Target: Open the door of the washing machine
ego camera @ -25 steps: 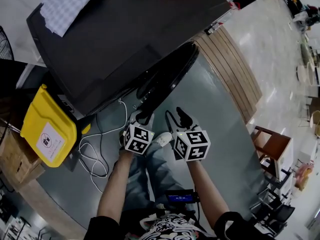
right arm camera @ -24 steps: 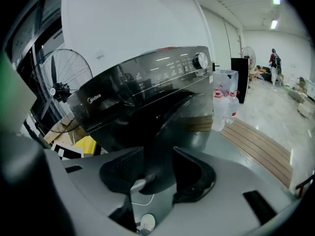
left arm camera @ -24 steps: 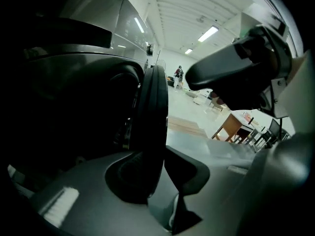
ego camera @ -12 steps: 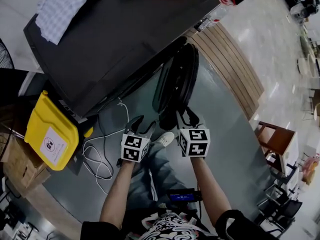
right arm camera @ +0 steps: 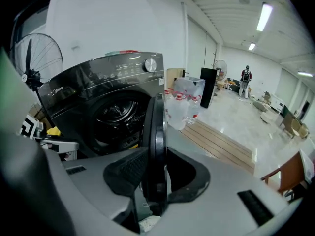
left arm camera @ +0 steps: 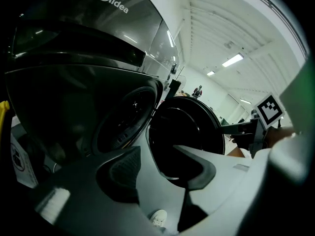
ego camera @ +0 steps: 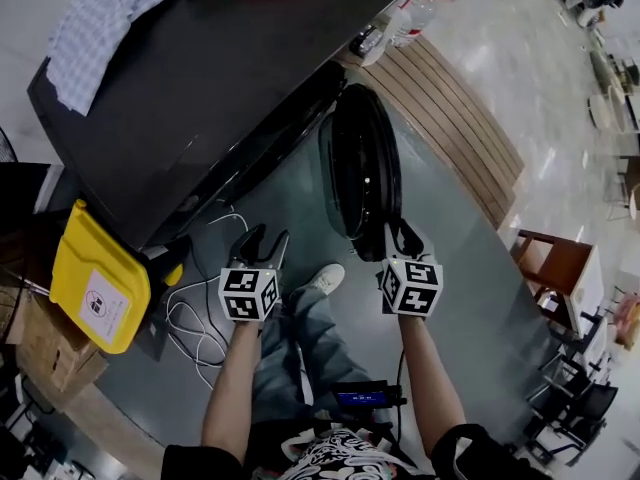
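Note:
The black washing machine (ego camera: 200,88) stands at the upper left, its round door (ego camera: 360,158) swung far out from the drum opening (right arm camera: 115,113). My right gripper (ego camera: 400,236) is at the door's lower edge. In the right gripper view the door's rim (right arm camera: 156,132) runs between the jaws, which have just been closing and now press on it. My left gripper (ego camera: 262,240) hangs clear of the door to its left. Its jaws have just been opening wide, then narrowed slightly, and they are open with nothing between them (left arm camera: 157,166).
A yellow container (ego camera: 95,278) and white cables (ego camera: 195,318) lie left of the machine. A wooden platform (ego camera: 460,138) with water bottles (right arm camera: 182,104) runs behind the door. A checked cloth (ego camera: 95,23) lies on the machine's top. The person's shoe (ego camera: 325,278) is between the grippers.
The door has swung from nearly closed to wide open. The left gripper let go of its edge and drew back left. The right gripper moved right with the door and closed on the rim.

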A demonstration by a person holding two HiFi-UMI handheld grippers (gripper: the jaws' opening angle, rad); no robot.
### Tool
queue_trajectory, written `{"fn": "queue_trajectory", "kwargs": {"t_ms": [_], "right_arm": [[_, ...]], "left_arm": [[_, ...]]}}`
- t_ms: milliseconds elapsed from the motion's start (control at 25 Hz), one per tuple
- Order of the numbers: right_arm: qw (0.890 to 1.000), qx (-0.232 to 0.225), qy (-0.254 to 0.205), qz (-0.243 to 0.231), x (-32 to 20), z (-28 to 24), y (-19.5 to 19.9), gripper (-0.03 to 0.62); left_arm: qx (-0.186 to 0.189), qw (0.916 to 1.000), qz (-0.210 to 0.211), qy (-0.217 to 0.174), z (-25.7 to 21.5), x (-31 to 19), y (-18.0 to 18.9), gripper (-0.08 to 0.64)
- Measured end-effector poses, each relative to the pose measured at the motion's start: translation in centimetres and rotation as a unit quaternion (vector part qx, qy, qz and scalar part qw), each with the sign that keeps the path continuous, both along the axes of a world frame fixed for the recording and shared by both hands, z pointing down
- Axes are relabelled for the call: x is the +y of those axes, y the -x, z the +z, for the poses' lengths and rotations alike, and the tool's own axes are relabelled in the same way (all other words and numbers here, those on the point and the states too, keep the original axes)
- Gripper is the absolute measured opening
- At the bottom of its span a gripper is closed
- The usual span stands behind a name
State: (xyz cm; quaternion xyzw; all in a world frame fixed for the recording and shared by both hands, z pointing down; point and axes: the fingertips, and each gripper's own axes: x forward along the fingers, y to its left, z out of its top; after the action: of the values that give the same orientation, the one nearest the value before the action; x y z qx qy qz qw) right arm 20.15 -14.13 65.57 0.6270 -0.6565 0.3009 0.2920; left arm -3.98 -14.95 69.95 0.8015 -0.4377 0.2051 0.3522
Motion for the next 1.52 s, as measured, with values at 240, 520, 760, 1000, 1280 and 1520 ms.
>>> {"fn": "queue_trajectory", "kwargs": {"t_ms": [240,520,760,1000,1280,1520], "right_arm": [[0.999,0.019,-0.003,0.035,-0.3,0.1,-4.7,0.126],[0.999,0.030,0.000,0.035,-0.5,0.3,-5.8,0.129],[0.998,0.055,-0.003,0.038,-0.8,0.4,-5.9,0.132],[0.995,0.066,-0.023,0.072,-0.5,-3.0,-6.2,0.051],[0.991,-0.013,-0.115,0.067,1.3,-14.7,0.4,0.003],[0.986,-0.018,-0.161,0.035,4.7,-21.2,5.2,0.002]], "left_arm": [[-0.016,0.9982,0.023,-0.052,-1.9,-1.0,-2.4,0.198],[0.026,0.9958,0.011,-0.087,-4.8,-2.6,-3.7,0.193],[0.024,0.9965,0.017,-0.079,-5.3,-3.2,-3.9,0.187],[0.003,0.9939,0.026,-0.107,-8.8,-2.8,-2.6,0.133],[0.029,0.9864,0.043,-0.156,-18.4,-1.9,-0.5,0.043],[0.045,0.9840,0.040,-0.168,-23.6,0.3,0.8,0.002]]}}
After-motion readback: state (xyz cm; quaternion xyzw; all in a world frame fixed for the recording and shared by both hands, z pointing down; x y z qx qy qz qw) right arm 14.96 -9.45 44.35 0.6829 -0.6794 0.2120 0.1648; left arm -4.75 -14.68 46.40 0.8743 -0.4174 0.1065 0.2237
